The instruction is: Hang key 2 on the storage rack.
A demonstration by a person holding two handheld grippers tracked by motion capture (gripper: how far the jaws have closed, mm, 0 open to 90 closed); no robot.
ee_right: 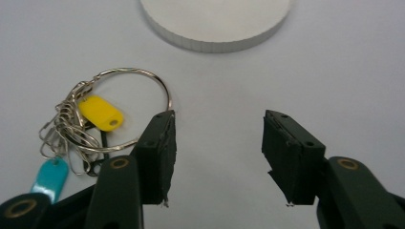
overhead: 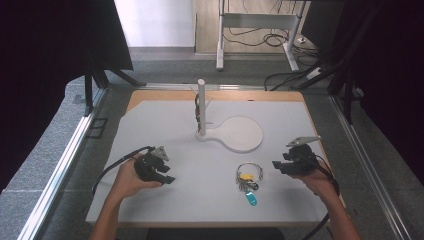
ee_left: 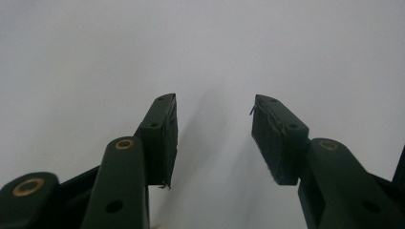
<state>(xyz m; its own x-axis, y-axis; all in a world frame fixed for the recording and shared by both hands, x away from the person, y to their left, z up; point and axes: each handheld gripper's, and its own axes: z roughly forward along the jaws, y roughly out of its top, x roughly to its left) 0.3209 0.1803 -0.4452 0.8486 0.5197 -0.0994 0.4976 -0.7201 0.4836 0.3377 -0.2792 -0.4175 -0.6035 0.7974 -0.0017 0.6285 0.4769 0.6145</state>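
A metal key ring (overhead: 249, 173) with several wire clips, a yellow tag (overhead: 245, 176) and a teal tag (overhead: 251, 200) lies flat on the white board (overhead: 150, 125), right of centre. My right gripper (overhead: 280, 162) hovers just right of it, open, with nothing between its jaws. In the right gripper view the key ring (ee_right: 71, 129) with its yellow tag (ee_right: 100, 113) and teal tag (ee_right: 50, 177) lies left of the right gripper (ee_right: 217, 152), the ring's wire close beside the left jaw. My left gripper (overhead: 162, 173) rests low at the board's left, open and empty. Under the left gripper (ee_left: 215, 138) is bare white board.
A white stand with an upright post (overhead: 201, 105) and a round flat base (overhead: 241, 133) sits at the board's middle back; the base's edge (ee_right: 215, 19) is ahead of the right gripper. Metal rails run along both sides of the table. Cables and a desk frame lie beyond.
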